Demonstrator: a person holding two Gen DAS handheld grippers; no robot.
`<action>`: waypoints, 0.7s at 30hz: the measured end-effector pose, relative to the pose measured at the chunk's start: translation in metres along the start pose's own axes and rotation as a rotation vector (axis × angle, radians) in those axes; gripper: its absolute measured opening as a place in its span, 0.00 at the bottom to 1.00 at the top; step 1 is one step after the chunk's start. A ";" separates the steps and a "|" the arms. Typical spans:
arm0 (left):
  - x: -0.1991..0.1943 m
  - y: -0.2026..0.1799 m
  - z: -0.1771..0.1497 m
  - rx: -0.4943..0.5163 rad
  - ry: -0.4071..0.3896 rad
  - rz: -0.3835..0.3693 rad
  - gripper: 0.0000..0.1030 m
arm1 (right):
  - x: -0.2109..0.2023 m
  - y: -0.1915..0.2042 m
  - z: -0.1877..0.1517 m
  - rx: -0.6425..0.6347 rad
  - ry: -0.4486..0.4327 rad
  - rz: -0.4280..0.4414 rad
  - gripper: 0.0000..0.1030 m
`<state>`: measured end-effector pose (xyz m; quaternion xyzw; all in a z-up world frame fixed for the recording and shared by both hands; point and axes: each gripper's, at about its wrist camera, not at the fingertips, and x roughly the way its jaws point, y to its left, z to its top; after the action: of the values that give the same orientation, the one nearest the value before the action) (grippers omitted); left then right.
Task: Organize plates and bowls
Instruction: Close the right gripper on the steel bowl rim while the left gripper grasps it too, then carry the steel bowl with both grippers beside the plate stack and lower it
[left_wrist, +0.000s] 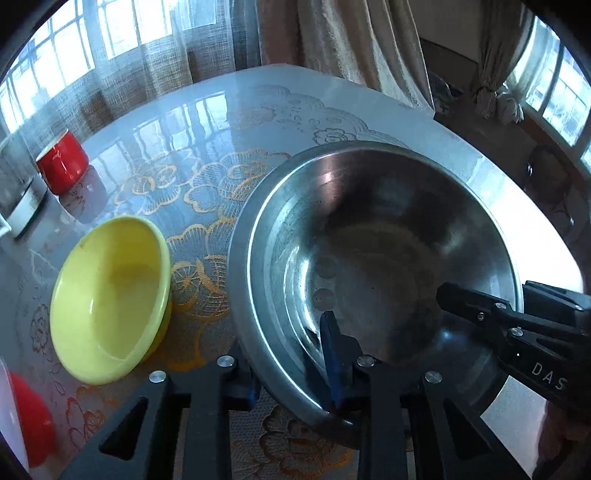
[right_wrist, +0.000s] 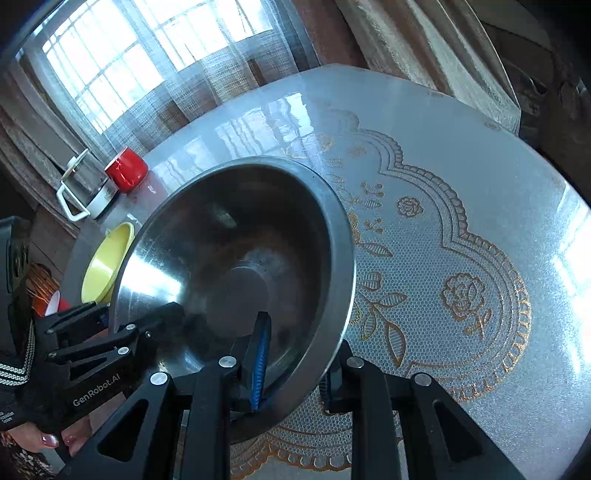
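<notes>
Gripping opposite sides of its rim, the left gripper (left_wrist: 291, 354) and right gripper (right_wrist: 295, 363) are clamped on the large stainless-steel bowl (left_wrist: 369, 240), being held tilted over the lace-patterned table (left_wrist: 207, 122). Nesting with the shallow yellow bowl (left_wrist: 110, 291), just beside, is judged next, calling for a level two-handed carry.

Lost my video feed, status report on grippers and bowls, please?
Left gripper and right gripper both shut on steel bowl rim, opposite sides. Yellow bowl alongside on table, apart. Nothing in the way.

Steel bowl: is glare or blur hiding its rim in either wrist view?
Left wrist view: the steel bowl has a bright streak inside, rim readable, and window glare whitens the table beyond it. Right wrist view: a glare patch on the bowl's left wall, rim sharp; fisheye bends everything.
</notes>
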<state>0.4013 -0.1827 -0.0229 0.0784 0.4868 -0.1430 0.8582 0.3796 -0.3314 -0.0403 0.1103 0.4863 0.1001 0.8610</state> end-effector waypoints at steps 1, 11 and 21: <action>-0.001 -0.001 0.000 0.010 -0.004 0.001 0.28 | 0.000 0.003 -0.001 -0.017 0.005 -0.017 0.22; -0.016 -0.008 -0.021 0.036 0.013 -0.028 0.27 | -0.011 0.008 -0.021 -0.046 0.012 -0.038 0.21; -0.051 -0.018 -0.037 0.055 -0.039 -0.034 0.27 | -0.041 0.010 -0.042 -0.042 -0.030 -0.033 0.19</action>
<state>0.3407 -0.1812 0.0019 0.0906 0.4670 -0.1723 0.8626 0.3222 -0.3298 -0.0253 0.0857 0.4729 0.0943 0.8718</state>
